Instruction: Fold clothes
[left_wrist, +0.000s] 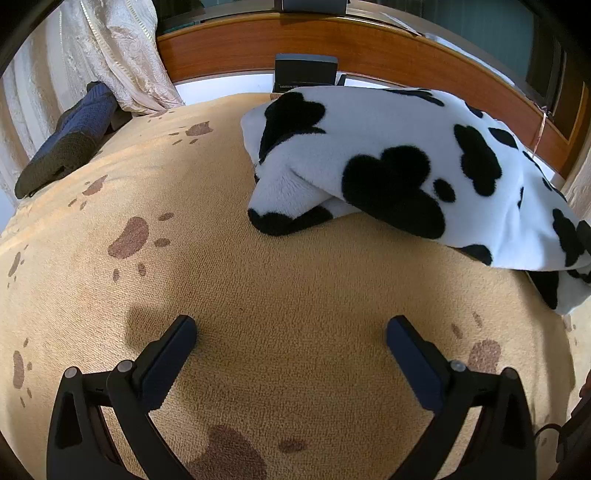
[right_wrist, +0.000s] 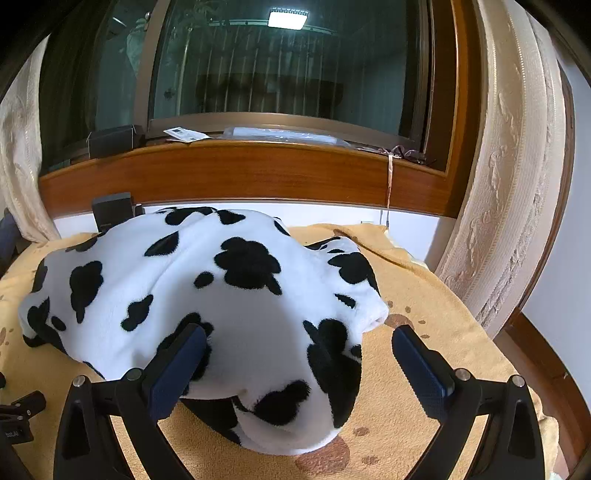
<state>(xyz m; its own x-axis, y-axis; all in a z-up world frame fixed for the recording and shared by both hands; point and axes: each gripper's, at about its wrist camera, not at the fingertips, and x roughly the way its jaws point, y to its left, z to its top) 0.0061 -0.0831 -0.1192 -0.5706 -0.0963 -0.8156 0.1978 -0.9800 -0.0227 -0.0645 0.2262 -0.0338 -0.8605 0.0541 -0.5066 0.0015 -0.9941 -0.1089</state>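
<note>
My right gripper (right_wrist: 299, 347) is spread wide around the near end of the cow-print fleece garment (right_wrist: 207, 288), gripping nothing. Only my left wrist view shows a dark knit garment (left_wrist: 70, 140); there my left gripper (left_wrist: 291, 332) gapes empty over the paw-print blanket (left_wrist: 258, 295).

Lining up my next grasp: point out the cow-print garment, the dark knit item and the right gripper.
Cow-print garment (right_wrist: 229, 295): right wrist view, white fleece at its middle.
Dark knit item (left_wrist: 70, 140): left wrist view, mid-body, upper left.
Right gripper (right_wrist: 299, 350): right wrist view, midway between open fingers.
</note>
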